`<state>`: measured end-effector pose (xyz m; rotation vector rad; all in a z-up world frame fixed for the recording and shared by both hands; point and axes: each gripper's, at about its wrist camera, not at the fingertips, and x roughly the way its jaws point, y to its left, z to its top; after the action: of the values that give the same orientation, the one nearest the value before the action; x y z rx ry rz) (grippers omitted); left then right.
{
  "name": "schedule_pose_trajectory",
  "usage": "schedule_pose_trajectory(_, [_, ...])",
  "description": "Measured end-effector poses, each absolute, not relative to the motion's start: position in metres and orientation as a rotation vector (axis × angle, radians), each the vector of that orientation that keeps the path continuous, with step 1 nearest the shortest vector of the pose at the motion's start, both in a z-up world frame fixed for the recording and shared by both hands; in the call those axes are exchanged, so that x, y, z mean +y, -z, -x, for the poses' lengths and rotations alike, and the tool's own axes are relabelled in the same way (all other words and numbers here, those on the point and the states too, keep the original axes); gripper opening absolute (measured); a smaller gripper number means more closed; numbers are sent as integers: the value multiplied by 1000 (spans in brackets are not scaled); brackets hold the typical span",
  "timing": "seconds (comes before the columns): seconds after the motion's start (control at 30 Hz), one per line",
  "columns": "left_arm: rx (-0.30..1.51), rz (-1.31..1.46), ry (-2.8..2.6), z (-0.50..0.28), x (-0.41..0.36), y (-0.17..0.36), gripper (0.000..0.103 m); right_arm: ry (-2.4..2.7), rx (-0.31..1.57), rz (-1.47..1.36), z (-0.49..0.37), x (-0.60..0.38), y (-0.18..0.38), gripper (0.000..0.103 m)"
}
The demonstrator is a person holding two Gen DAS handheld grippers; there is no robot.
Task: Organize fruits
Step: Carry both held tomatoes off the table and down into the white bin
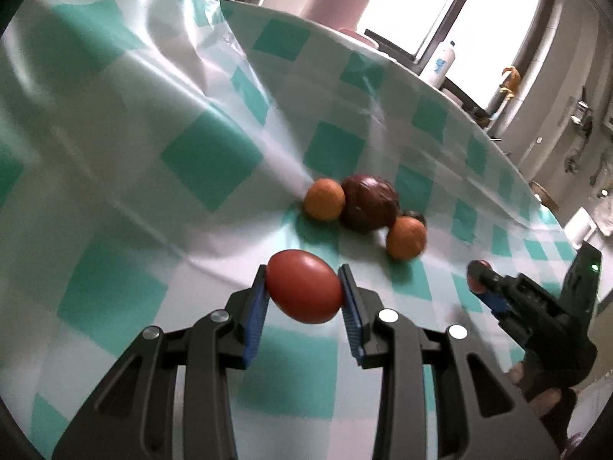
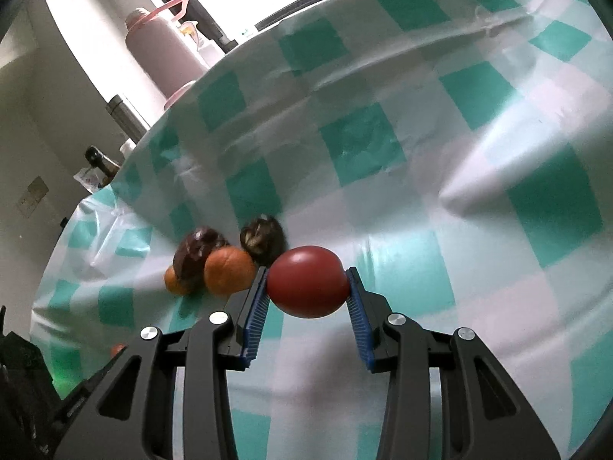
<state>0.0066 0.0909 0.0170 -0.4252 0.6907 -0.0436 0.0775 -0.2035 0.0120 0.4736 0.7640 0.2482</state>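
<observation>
My left gripper [image 1: 304, 293] is shut on a red tomato [image 1: 304, 285] and holds it above the checked tablecloth [image 1: 161, 122]. Beyond it lie two oranges [image 1: 325, 198] [image 1: 406, 238] beside a dark brown round fruit [image 1: 369, 203]. My right gripper [image 2: 306, 291] is shut on another red tomato [image 2: 306, 281]. It shows in the left wrist view [image 1: 479, 278] at the right. In the right wrist view an orange [image 2: 229, 270], a second orange [image 2: 173, 280] and two dark brown fruits [image 2: 197, 253] [image 2: 262, 238] lie just left of the gripper.
A pink bottle [image 2: 161, 50], a metal flask [image 2: 126, 113] and a dark bottle [image 2: 100, 163] stand past the table's far edge. A white bottle [image 1: 442, 61] stands on the window sill. The tablecloth is creased with raised folds [image 2: 479, 188].
</observation>
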Motion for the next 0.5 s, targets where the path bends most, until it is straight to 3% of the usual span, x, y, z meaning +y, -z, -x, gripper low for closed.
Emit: schedule_pose_trajectory(0.5, [644, 366, 165, 64, 80, -28, 36, -334, 809, -344, 38, -149, -25, 40])
